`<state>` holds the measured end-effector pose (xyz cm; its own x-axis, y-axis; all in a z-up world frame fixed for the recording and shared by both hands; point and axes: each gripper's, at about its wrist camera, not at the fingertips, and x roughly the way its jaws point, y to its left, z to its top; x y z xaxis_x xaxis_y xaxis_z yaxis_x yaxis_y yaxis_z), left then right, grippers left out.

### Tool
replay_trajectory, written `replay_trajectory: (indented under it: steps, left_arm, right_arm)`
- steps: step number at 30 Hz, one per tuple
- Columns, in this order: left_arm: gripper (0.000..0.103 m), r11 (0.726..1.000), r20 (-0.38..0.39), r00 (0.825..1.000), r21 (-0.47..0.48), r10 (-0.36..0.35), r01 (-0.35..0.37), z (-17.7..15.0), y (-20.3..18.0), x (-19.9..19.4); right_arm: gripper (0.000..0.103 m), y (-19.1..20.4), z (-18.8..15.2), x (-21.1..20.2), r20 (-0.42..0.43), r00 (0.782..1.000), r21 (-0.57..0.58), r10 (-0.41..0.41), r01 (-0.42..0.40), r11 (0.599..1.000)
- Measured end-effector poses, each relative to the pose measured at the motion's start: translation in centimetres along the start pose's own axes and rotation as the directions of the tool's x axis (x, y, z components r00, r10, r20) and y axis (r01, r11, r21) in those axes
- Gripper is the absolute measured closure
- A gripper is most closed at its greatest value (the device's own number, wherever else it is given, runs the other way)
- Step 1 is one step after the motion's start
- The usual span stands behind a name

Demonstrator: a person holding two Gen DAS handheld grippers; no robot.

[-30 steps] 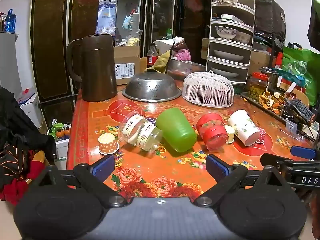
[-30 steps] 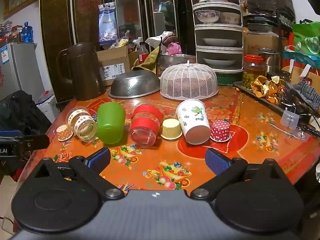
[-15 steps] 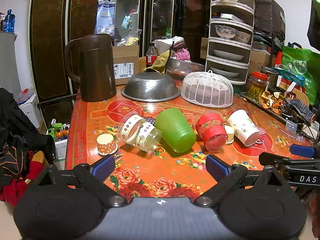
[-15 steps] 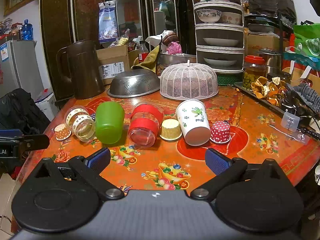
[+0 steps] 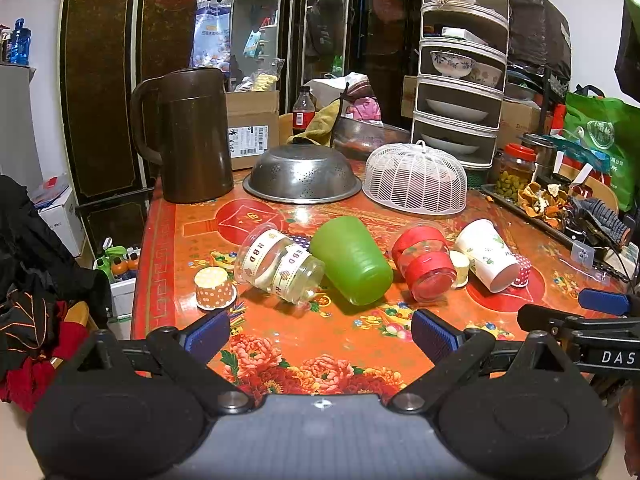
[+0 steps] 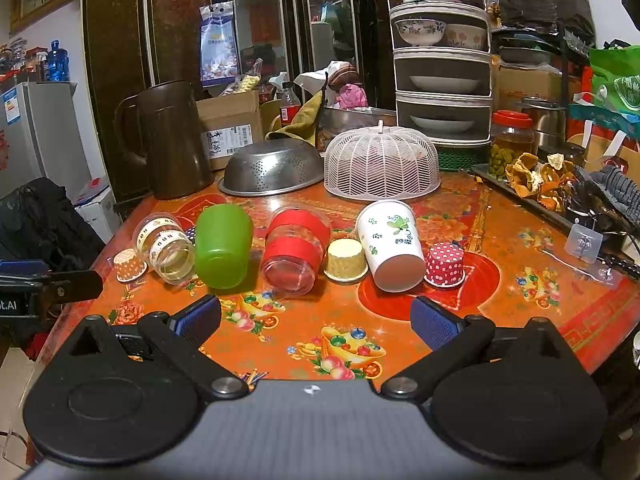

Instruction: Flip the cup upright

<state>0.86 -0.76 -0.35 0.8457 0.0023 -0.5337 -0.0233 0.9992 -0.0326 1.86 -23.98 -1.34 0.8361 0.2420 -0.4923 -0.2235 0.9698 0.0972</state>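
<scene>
**Four cups on their sides, both grippers held wide at the table's near edge**

We see the red floral table (image 5: 400,216) filling both views, with a row of tipped cups across its middle. Behind them stand a tall brown pitcher (image 5: 192,136), an overturned steel colander (image 5: 302,178) and a white mesh food cover (image 5: 416,180).

The green plastic cup (image 5: 350,260) is the bulkiest of the row. It lies on its side, ribbed and opaque, long axis running toward us and slightly right in the left wrist view, its near end facing the camera. To its right lies the clear cup with red bands (image 5: 424,264), also on its side, clear end toward us. Further right is the white paper cup (image 6: 390,244) with green leaf print, on its side, flat base facing us and mouth pointing away. Left of the green cup and touching it, the clear cup with HBD ribbon (image 5: 280,266) lies tilted, one end aimed toward us and right.

Small cupcake liners sit among them: orange dotted (image 5: 214,288), yellow (image 6: 346,260) and red dotted (image 6: 444,264).

Our left gripper (image 5: 320,334) hangs above the near edge, fingers spread wide, holding nothing. Our right gripper (image 6: 316,322) is likewise spread and empty, short of the cups.
</scene>
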Motion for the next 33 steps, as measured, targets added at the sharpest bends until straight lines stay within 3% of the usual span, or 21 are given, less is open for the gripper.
replay_trajectory:
  steps: [33]
  left_arm:
    - [0.004, 1.000, -0.013, 1.000, -0.002, -0.001, 0.001, -0.06, 0.43, -0.08]
  right_arm:
    - [0.001, -0.07, 0.17, 0.14, -0.015, 1.000, -0.005, 0.018, -0.018, 1.000]
